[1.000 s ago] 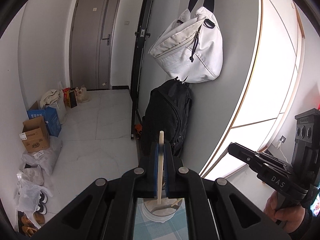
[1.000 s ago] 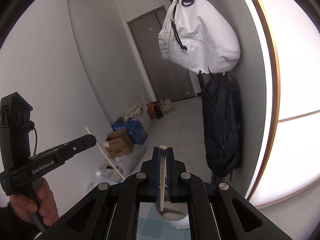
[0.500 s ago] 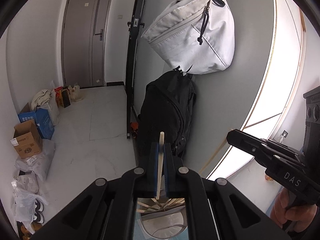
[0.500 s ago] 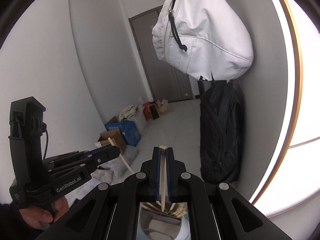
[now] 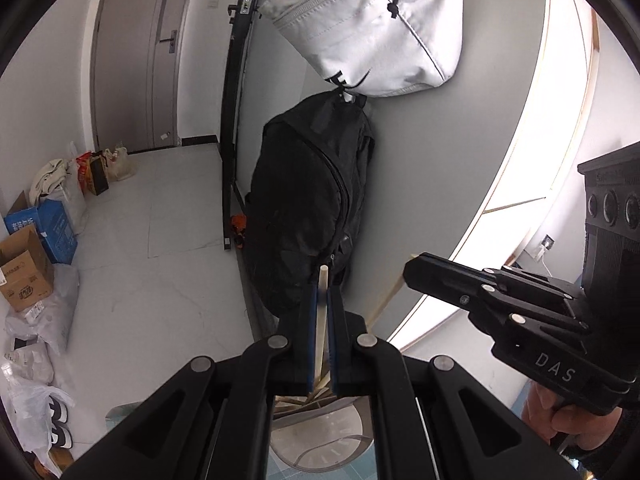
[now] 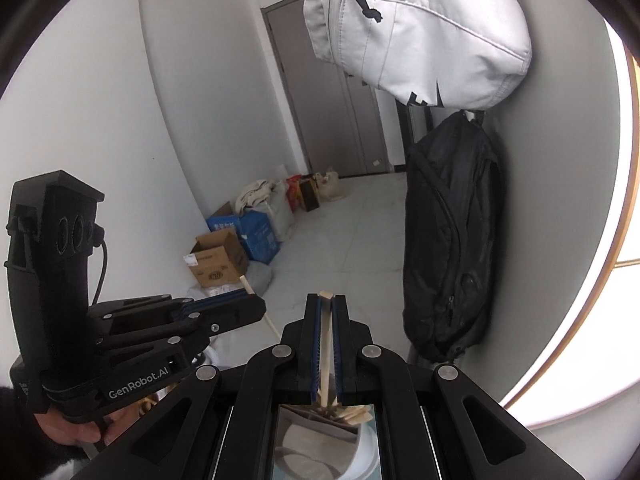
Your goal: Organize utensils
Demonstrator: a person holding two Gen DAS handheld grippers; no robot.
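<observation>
Your left tool (image 5: 320, 312) is closed on a pale wooden chopstick (image 5: 321, 304), which stands almost upright between the blue pads, its top end just above them. Your right tool (image 6: 327, 320) grips a second chopstick (image 6: 326, 332) in the same way. Each tool also shows in the other's view, with its stick slanting down out of the closed fingers.

Below both tools, near the bottom edge, you see a round holder (image 5: 320, 436) on a blue checked cloth (image 5: 340, 474) on the counter. Several more wooden sticks already stand in it, spread like a fan. The lower ends of your two sticks seem to be at or just over the holder's mouth; whether they touch it I cannot tell.

I judge these sticks very light, stiff and smooth, so they can turn or slip between the pads if you hold them near one end. The grip you have, some way below the top, looks good for keeping them upright. They are thin, so do not press them sideways against the rim, and the holder may tip easily because it looks light.

Behind, a black backpack (image 5: 308, 208) and a white bag (image 5: 372, 28) hang on the wall.
</observation>
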